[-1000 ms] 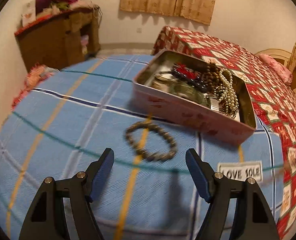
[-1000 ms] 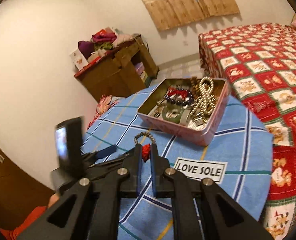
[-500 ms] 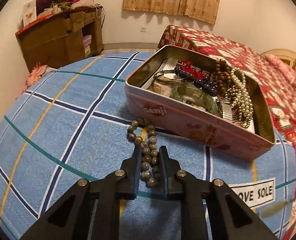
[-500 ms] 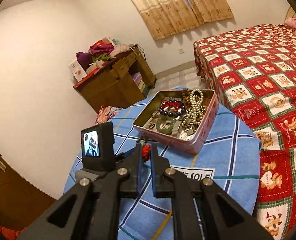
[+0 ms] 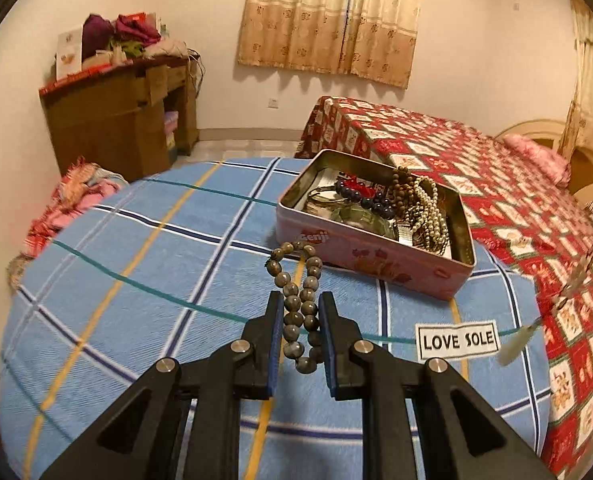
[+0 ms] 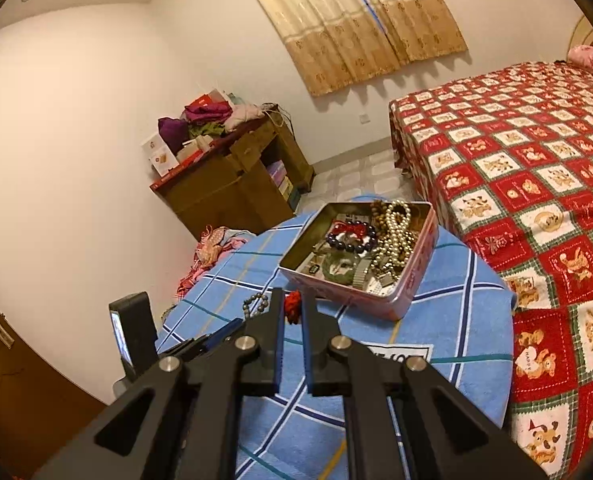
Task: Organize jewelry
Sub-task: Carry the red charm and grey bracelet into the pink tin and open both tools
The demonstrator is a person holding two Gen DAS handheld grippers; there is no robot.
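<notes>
My left gripper is shut on a grey-brown bead bracelet and holds it above the blue checked tablecloth, in front of the pink tin. The open tin holds pearl strands, dark blue beads, a bangle and other jewelry. My right gripper is shut on a red knotted ornament; its cord and pale pendant hang at the right in the left wrist view. The tin also shows in the right wrist view, beyond the fingertips.
A white "LOVE SOLE" label lies on the cloth. A bed with a red patterned cover stands to the right. A wooden desk piled with clothes is at the back left. Cloth lies on the floor.
My left gripper closed on the bead bracelet and has lifted it off the cloth. My right gripper has risen and pulled back, still holding the red ornament.
</notes>
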